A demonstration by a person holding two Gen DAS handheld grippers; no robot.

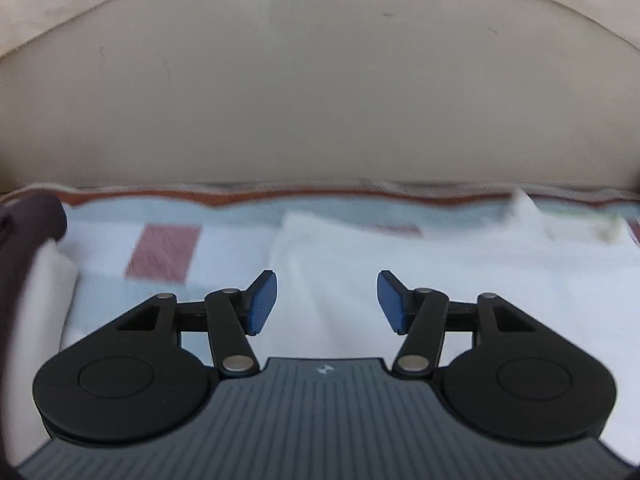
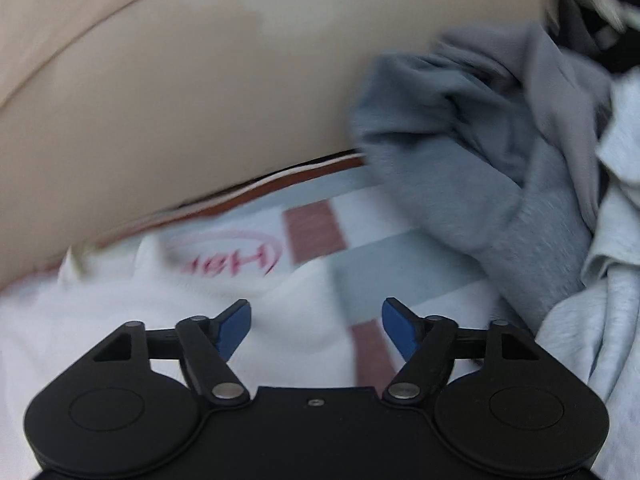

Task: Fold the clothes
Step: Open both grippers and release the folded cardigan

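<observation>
Looking from the left wrist, the left gripper (image 1: 327, 302) hangs over a white garment (image 1: 420, 280) with its jaws wide apart and holding nothing. This garment lies on a checked bed cover (image 1: 168, 252), in front of a beige headboard (image 1: 320, 100). A dark cloth (image 1: 36, 216) sits at the far left edge. From the right wrist, the right gripper (image 2: 316, 330) also has its jaws spread and empty, above the white garment (image 2: 120, 320), which shows a pink oval print (image 2: 228, 256). A grey garment (image 2: 500, 160) and a light grey one (image 2: 612, 280) are piled at the right.
</observation>
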